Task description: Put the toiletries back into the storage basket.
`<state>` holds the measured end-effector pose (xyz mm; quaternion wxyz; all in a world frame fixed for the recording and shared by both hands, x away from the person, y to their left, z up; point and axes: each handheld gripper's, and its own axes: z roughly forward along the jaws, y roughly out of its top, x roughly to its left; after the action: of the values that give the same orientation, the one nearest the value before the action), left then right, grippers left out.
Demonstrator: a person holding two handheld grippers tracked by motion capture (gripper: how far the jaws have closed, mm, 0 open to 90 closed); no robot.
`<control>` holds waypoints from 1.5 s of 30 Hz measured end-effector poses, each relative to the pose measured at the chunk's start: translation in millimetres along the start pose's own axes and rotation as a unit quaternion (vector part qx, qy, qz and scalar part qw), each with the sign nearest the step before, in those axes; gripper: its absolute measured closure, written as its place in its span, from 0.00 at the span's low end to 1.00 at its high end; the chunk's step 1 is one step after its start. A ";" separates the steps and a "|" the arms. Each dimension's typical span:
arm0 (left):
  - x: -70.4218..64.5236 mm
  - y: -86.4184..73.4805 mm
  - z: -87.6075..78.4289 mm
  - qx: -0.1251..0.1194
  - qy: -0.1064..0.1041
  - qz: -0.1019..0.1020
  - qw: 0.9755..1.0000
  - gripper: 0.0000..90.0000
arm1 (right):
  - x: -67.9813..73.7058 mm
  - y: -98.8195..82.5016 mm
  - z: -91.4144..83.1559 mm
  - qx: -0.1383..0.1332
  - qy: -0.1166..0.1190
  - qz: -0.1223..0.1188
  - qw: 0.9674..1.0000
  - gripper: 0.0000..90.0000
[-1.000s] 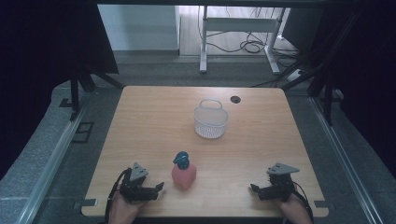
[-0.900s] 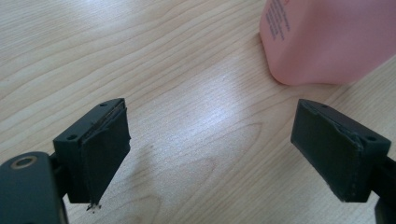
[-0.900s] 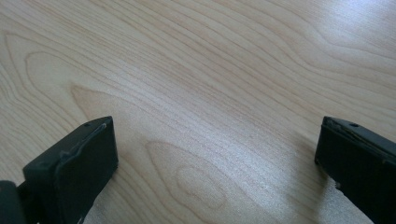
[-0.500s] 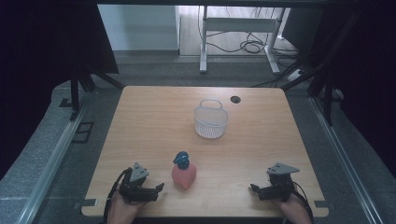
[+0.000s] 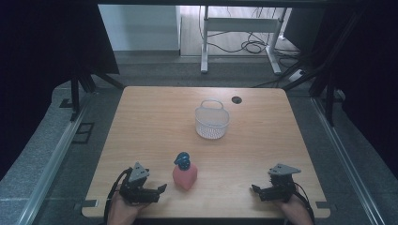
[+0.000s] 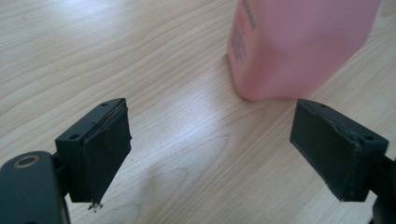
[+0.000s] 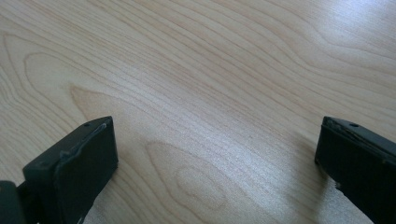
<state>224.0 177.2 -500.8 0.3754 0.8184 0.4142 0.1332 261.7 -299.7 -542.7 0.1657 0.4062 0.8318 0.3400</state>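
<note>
The left gripper (image 5: 162, 187) rests low at the near left edge of the table (image 5: 155, 122), its jaws spread wide with nothing between them. In the left gripper view (image 6: 210, 149) bare wood lies between the two black pads, and the pink bottle (image 6: 299, 46) stands just beyond them, toward the right-hand jaw, close but not touching. A panel of small print runs down the bottle's side; it is too blurred to read. From the high view the bottle (image 5: 185, 175) stands upright near the front edge, a blue cap (image 5: 182, 160) on top, just beside the left gripper.

The right gripper (image 5: 254, 189) rests at the near right edge, well apart from the bottle, jaws also spread wide over bare wood (image 7: 215, 154).

Farther back, near the table's middle, stands a clear basket (image 5: 212, 125) with its handle up. Nothing lies between bottle and basket. A small dark round hole (image 5: 236, 99) sits by the far edge.
</note>
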 end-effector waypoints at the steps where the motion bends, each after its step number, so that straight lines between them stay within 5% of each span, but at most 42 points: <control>1: -0.6 0.9 -0.5 0.001 -0.002 0.001 1.000 0.14 | 0.0 0.0 0.0 0.000 0.000 0.000 1.000 0.00; 20: -13.7 28.8 -11.1 -0.018 -0.025 0.019 0.999 0.17 | 0.2 0.2 0.2 0.000 -0.001 0.001 1.000 0.00; 45: -29.4 69.2 2.2 -0.034 -0.056 0.052 0.997 0.26 | 0.0 0.1 0.2 0.000 0.000 0.000 1.000 0.00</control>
<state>246.9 127.3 -449.5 0.4182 0.8316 0.3451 0.1205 261.8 -299.6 -542.7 0.1659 0.4063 0.8319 0.3395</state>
